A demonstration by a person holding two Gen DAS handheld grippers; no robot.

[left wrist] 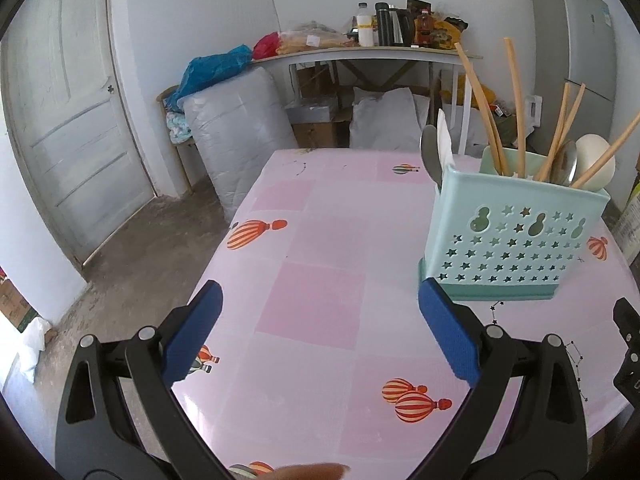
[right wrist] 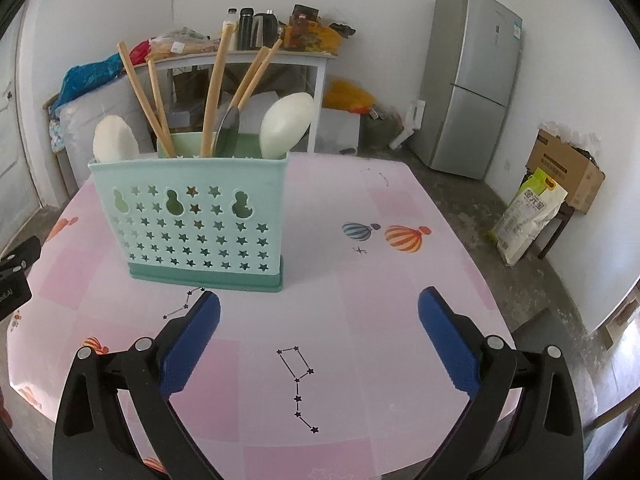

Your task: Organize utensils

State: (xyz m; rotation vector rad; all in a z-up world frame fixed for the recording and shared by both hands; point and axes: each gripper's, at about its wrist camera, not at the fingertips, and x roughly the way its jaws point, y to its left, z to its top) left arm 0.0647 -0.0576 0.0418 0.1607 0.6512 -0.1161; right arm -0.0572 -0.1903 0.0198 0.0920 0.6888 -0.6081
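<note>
Mint plastic caddy [right wrist: 200,220] stands upright on pink counter [right wrist: 360,300] w/ approx 5 wooden chopsticks [right wrist: 212,92], 2 white spoons [right wrist: 286,124], 1 metal spoon [right wrist: 228,128]. L tool [left wrist: 320,296] & R tool [right wrist: 319,300] both spread wide, nothing between.

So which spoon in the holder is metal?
The grey spoon standing among the chopsticks in the holder; the others are white.

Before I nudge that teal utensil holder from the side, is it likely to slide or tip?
The utensil holder looks like thin perforated plastic, so probably light. It is tall, and the chopsticks and spoons stick up well above its rim, so a high push may tip it. The glossy tablecloth suggests a low push would slide it.
</note>
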